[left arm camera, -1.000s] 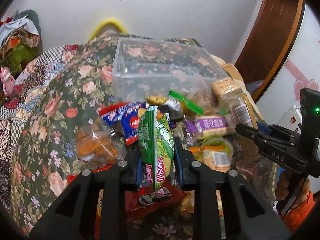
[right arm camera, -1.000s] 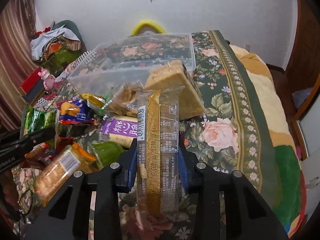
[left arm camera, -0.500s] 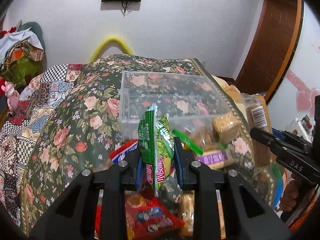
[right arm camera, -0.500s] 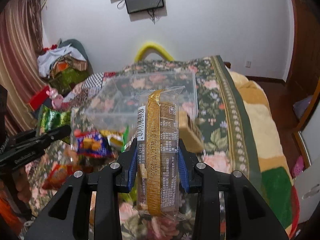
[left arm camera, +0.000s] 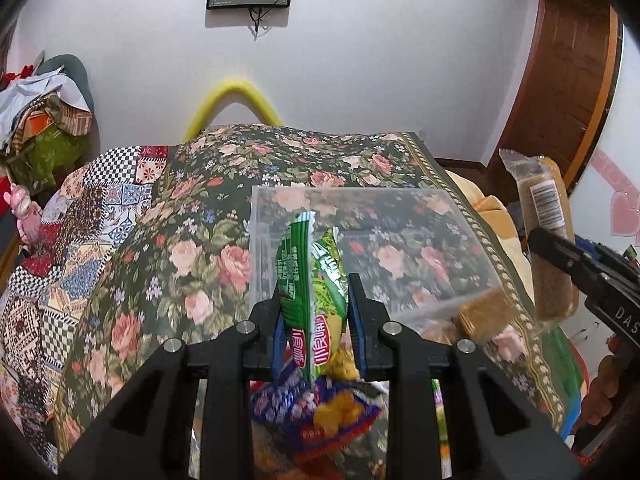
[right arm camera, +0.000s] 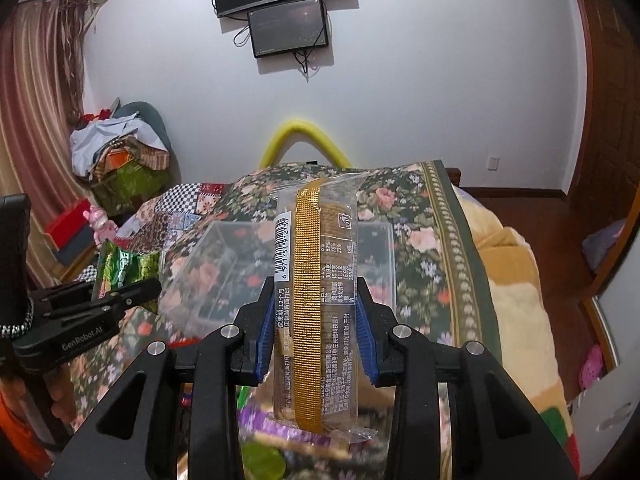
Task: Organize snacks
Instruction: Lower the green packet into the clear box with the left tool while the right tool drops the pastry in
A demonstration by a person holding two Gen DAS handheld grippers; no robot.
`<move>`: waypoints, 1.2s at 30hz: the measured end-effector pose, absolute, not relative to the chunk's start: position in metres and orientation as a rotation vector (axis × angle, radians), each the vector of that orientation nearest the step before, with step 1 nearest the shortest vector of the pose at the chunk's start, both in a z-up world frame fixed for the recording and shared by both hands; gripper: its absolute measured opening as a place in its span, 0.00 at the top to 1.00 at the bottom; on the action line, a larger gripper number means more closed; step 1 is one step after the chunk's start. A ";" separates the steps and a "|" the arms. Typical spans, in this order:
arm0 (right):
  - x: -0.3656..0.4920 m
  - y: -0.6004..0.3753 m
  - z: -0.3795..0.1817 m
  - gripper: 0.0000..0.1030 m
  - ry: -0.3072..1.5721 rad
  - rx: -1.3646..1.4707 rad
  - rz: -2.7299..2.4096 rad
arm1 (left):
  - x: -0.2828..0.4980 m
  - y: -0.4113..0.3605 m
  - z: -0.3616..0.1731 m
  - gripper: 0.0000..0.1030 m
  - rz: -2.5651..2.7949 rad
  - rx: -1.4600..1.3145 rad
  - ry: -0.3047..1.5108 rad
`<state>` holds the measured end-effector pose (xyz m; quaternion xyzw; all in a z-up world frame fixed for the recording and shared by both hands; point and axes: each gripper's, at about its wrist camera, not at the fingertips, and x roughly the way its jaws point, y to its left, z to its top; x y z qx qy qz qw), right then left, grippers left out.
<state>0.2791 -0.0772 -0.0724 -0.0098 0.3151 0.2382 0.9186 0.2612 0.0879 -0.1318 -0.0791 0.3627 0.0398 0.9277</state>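
My left hand-held gripper [left arm camera: 314, 320] is clamped on a green snack packet [left arm camera: 312, 292], which stands upright between the 2 blue-padded fingers [left arm camera: 357, 320]; the packet's top edge shows in front of the near wall of the clear plastic box [left arm camera: 400, 240] that sits on the flowered bedspread [left arm camera: 180, 248]. My right hand-held gripper [right arm camera: 316, 332] is clamped on a long cracker pack in clear wrap [right arm camera: 316, 300] (a gold strip runs down its middle, with a barcode along its left edge); it too stands upright, held up above the bed with the box beyond it. From the left wrist view I see that same cracker pack at the far right, gripped by the right hand-held gripper, beside the box and not in it; from the right wrist view the green packet sits at the far left in my left hand-held gripper, near the box's left corner. Under my left hand-held gripper lies a blue and red snack bag [left arm camera: 320, 412] among other loose packets; a brown wrapped cake [left arm camera: 484, 316] rests against the box's near right corner. A dark screen [right arm camera: 290, 28] hangs on the white wall.
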 end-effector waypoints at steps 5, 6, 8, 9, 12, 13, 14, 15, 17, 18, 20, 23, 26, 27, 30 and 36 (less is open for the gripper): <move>0.300 -0.067 -0.075 0.69 0.655 -0.038 0.485 | 0.287 0.090 -0.138 0.75 0.077 -0.164 0.770; 0.303 -0.066 -0.076 0.69 0.658 -0.042 0.483 | 0.291 0.090 -0.140 0.75 0.075 -0.167 0.775; 0.312 -0.061 -0.081 0.69 0.670 -0.051 0.481 | 0.302 0.092 -0.144 0.75 0.069 -0.172 0.792; 0.317 -0.058 -0.083 0.68 0.679 -0.053 0.478 | 0.308 0.092 -0.147 0.75 0.062 -0.172 0.803; 0.332 -0.053 -0.093 0.68 0.720 -0.055 0.478 | 0.321 0.089 -0.154 0.74 0.057 -0.149 0.828; 0.337 -0.051 -0.095 0.68 0.734 -0.057 0.479 | 0.324 0.089 -0.156 0.74 0.059 -0.145 0.833; 0.341 -0.049 -0.098 0.68 0.750 -0.061 0.479 | 0.328 0.089 -0.159 0.74 0.059 -0.142 0.844; 0.345 -0.047 -0.103 0.68 0.767 -0.066 0.477 | 0.330 0.089 -0.161 0.74 0.055 -0.142 0.851; 0.352 -0.043 -0.109 0.69 0.797 -0.078 0.477 | 0.337 0.090 -0.167 0.74 0.044 -0.151 0.871; 0.355 -0.041 -0.113 0.69 0.816 -0.083 0.476 | 0.339 0.090 -0.169 0.74 0.043 -0.154 0.880; 0.360 -0.039 -0.118 0.69 0.845 -0.083 0.478 | 0.344 0.091 -0.176 0.74 0.039 -0.162 0.903; 0.365 -0.036 -0.124 0.69 0.887 -0.089 0.480 | 0.350 0.092 -0.184 0.74 0.034 -0.175 0.932; 0.366 -0.033 -0.125 0.74 0.893 -0.120 0.474 | 0.354 0.093 -0.189 0.74 0.028 -0.184 0.954; 0.365 -0.032 -0.124 0.75 0.893 -0.125 0.477 | 0.355 0.092 -0.191 0.74 0.029 -0.185 0.958; 0.366 -0.031 -0.122 0.75 0.885 -0.142 0.478 | 0.356 0.091 -0.192 0.74 0.034 -0.181 0.970; 0.353 -0.035 -0.110 0.73 0.853 -0.139 0.493 | 0.346 0.087 -0.179 0.29 0.057 -0.139 0.947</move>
